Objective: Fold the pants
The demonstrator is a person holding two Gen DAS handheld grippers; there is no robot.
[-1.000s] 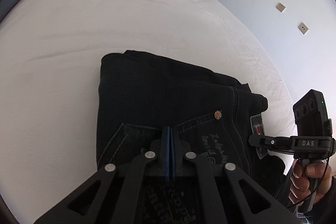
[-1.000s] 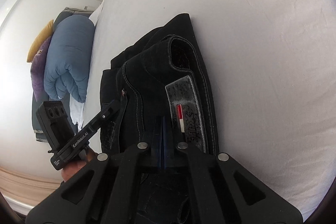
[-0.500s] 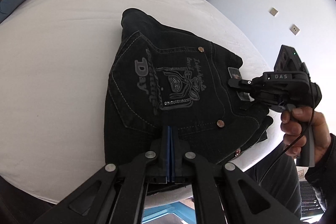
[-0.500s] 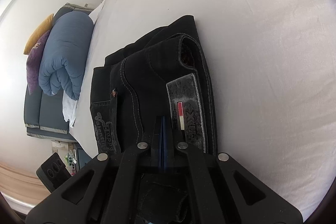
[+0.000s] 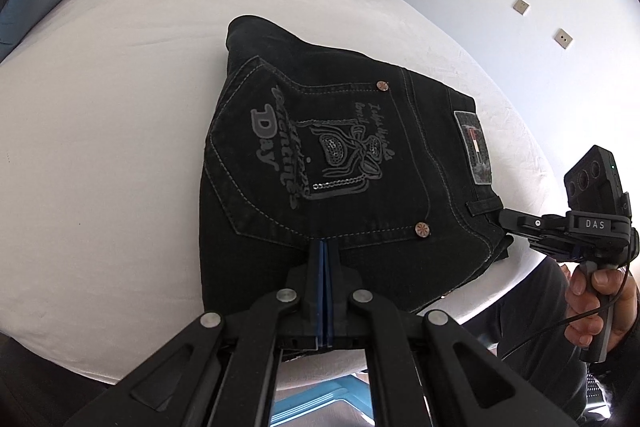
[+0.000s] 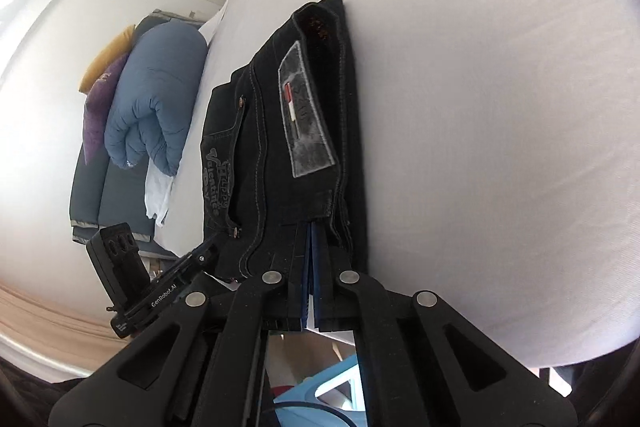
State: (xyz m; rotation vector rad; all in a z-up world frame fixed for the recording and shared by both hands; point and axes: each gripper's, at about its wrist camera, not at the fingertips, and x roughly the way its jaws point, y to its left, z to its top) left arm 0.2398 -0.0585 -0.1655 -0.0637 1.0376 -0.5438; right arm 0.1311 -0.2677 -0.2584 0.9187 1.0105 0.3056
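Observation:
Black jeans (image 5: 340,155) lie folded into a compact stack on the white bed (image 5: 120,107), back pocket print facing up. My left gripper (image 5: 324,247) is shut, its blue pads together with no cloth between them, tips over the stack's near edge. In the right wrist view the jeans (image 6: 280,131) show their waistband and grey label. My right gripper (image 6: 314,227) is shut too, tips at the waistband end by a belt loop. The right gripper (image 5: 506,217) also shows beside the stack's right corner, held by a hand (image 5: 592,291). The left gripper (image 6: 208,251) shows at the stack's near corner.
A rolled blue duvet (image 6: 156,95) and pillows lie past the bed's far left end. The bed edge (image 6: 440,343) runs just under both grippers, with a light blue plastic thing (image 5: 312,403) on the floor below. Wardrobe doors and a door stand behind the bed.
Both grippers have drawn back from over the jeans toward the bed's near edge, so the whole folded stack shows. The jeans lie still and both grippers stay shut.

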